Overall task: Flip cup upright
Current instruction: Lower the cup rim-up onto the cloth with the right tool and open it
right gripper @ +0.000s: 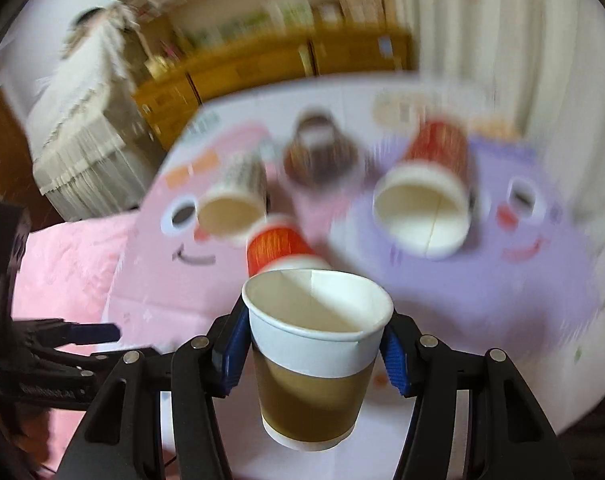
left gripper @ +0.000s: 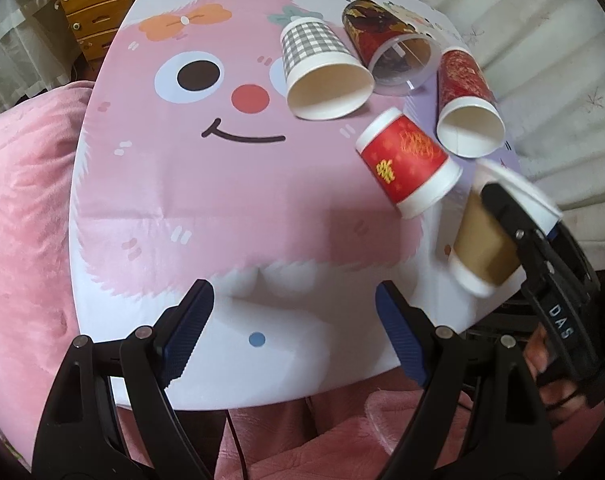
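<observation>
My right gripper (right gripper: 314, 344) is shut on a brown paper cup with a white band (right gripper: 314, 364), held mouth up above the table's near edge. In the left wrist view this cup (left gripper: 482, 240) hangs at the right in the right gripper (left gripper: 514, 216). My left gripper (left gripper: 294, 304) is open and empty over the near white part of the table cover. A red cup (left gripper: 406, 160) lies on its side near it, mouth toward the right gripper. The right wrist view is blurred.
A checked cup (left gripper: 322, 68), a dark patterned cup (left gripper: 386, 40) and a red-gold cup (left gripper: 466, 96) lie on their sides at the back right. The round table (left gripper: 182, 200) has a pink cartoon cover. A pink blanket (left gripper: 22, 220) lies left, wooden drawers (left gripper: 94, 4) behind.
</observation>
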Demonstrator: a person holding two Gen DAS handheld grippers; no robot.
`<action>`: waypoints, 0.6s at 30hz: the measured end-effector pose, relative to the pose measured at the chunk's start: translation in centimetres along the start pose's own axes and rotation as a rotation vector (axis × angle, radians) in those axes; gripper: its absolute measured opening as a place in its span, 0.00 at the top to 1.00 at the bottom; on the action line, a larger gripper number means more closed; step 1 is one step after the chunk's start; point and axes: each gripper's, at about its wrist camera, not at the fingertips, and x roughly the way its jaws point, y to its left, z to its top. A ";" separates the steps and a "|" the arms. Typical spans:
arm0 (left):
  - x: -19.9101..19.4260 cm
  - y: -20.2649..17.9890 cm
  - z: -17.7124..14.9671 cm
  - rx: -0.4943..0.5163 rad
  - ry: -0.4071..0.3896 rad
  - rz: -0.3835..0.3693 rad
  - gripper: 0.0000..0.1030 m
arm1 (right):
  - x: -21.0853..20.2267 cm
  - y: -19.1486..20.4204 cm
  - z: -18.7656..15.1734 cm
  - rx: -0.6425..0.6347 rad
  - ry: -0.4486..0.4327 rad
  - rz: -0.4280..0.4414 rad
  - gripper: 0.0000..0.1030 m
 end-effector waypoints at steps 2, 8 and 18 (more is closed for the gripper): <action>-0.2 0.0 -0.4 0.003 0.005 0.003 0.21 | -1.0 0.6 -0.7 -0.063 -0.103 -0.011 0.45; -1.2 0.1 -1.5 -0.020 -0.018 0.006 0.21 | -2.3 2.2 -4.3 -0.191 -0.301 -0.081 0.45; -1.1 1.6 -4.0 -0.118 0.005 0.004 0.21 | -0.8 3.1 -9.3 -0.189 -0.409 -0.141 0.41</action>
